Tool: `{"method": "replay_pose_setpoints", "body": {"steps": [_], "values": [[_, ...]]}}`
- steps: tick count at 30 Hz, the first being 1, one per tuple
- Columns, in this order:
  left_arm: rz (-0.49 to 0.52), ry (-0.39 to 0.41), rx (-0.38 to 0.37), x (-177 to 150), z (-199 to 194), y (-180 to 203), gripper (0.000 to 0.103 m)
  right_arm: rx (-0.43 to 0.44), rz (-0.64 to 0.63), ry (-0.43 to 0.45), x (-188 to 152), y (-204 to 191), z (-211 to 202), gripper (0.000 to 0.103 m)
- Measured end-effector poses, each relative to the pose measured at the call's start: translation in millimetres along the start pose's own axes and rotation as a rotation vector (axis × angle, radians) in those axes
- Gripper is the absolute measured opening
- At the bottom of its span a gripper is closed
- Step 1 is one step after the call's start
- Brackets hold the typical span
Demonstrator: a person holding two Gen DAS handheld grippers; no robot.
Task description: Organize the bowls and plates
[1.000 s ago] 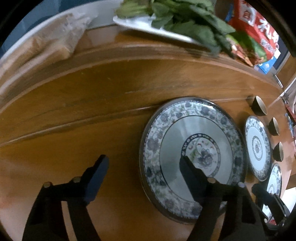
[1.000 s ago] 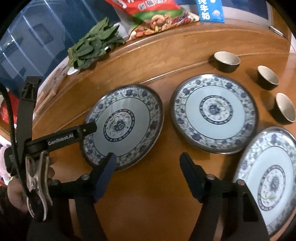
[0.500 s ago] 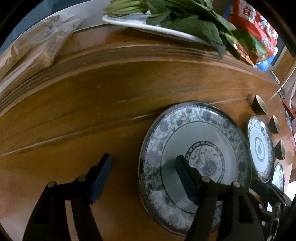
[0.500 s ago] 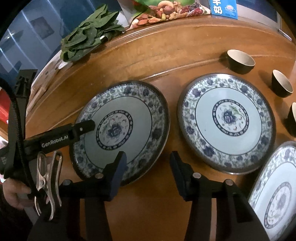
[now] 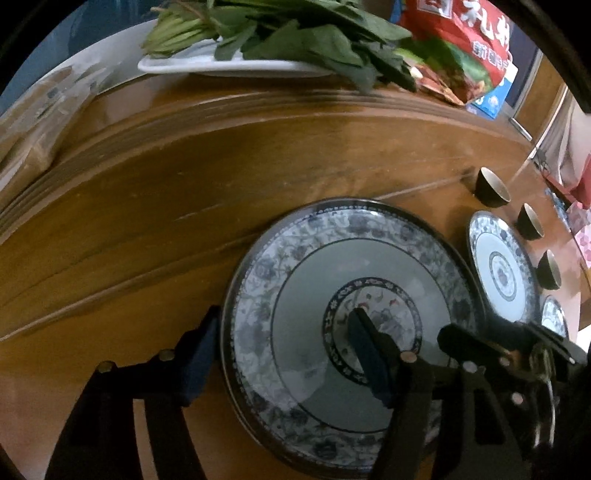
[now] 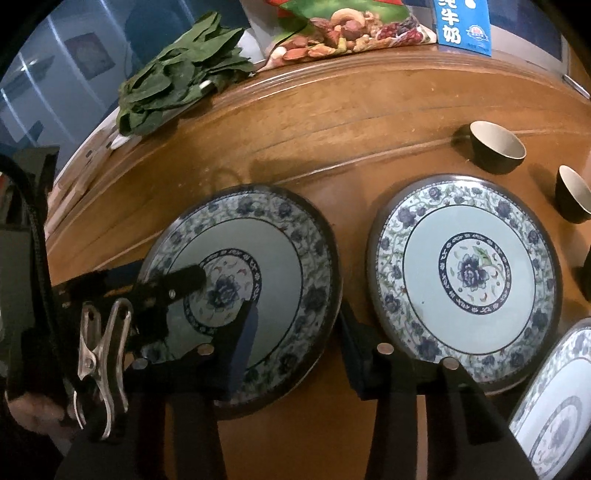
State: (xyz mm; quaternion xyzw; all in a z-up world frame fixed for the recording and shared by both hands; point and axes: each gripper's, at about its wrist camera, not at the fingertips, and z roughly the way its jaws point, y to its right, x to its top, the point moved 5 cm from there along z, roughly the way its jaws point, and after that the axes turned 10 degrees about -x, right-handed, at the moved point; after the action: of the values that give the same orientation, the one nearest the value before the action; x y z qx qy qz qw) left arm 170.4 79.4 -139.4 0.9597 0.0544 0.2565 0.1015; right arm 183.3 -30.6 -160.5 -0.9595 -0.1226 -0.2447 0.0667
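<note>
Plates with blue floral rims lie flat on a round wooden table (image 6: 332, 122), and both grippers have closed in on the leftmost plate (image 5: 332, 266) over the last second. Nearest the cameras, the left gripper (image 5: 284, 347) is spread wide, with one finger outside the plate's left rim and the other over its painted centre; a second ago it sat further back. The right gripper (image 6: 295, 343) has likewise come forward and left, and now straddles that plate's right rim, one finger over the plate's face and the other in the gap beside the middle plate (image 6: 465, 273). Its jaws are also open, and neither gripper has hold of anything yet. My reading is that the plate is about to be pinched from both sides and lifted, probably to stack on its neighbour.

A third plate (image 6: 554, 410) shows at the lower right. Beyond the plates stand small dark cups (image 6: 496, 151) in a row. At the far edge lie leafy greens (image 6: 177, 81) on a white dish, a snack bag (image 6: 340, 33) and a blue milk carton (image 6: 461, 26).
</note>
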Motion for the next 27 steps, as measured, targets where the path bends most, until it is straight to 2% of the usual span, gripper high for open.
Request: {"method": "replay_pose_setpoints", "body": {"steps": [3,5,10,27], "values": [[-0.002,0.000,-0.002,-0.4,1.0,2.0,0.070,-0.008,-0.005,0.006,3.2,2.4,1.9,0.042],[-0.006,-0.007,-0.005,-10.8,-21.3,-17.7,0.069,-0.012,-0.015,0.003,5.0,2.9,3.4,0.040],[-0.021,-0.024,-0.010,-21.0,-30.6,-19.4,0.067,-0.009,-0.025,-0.005,-3.6,3.1,-3.8,0.040],[-0.033,-0.100,-0.042,-79.1,-56.5,3.3,0.067,-0.004,-0.017,-0.034,-19.1,0.0,-19.3,0.040]]}}
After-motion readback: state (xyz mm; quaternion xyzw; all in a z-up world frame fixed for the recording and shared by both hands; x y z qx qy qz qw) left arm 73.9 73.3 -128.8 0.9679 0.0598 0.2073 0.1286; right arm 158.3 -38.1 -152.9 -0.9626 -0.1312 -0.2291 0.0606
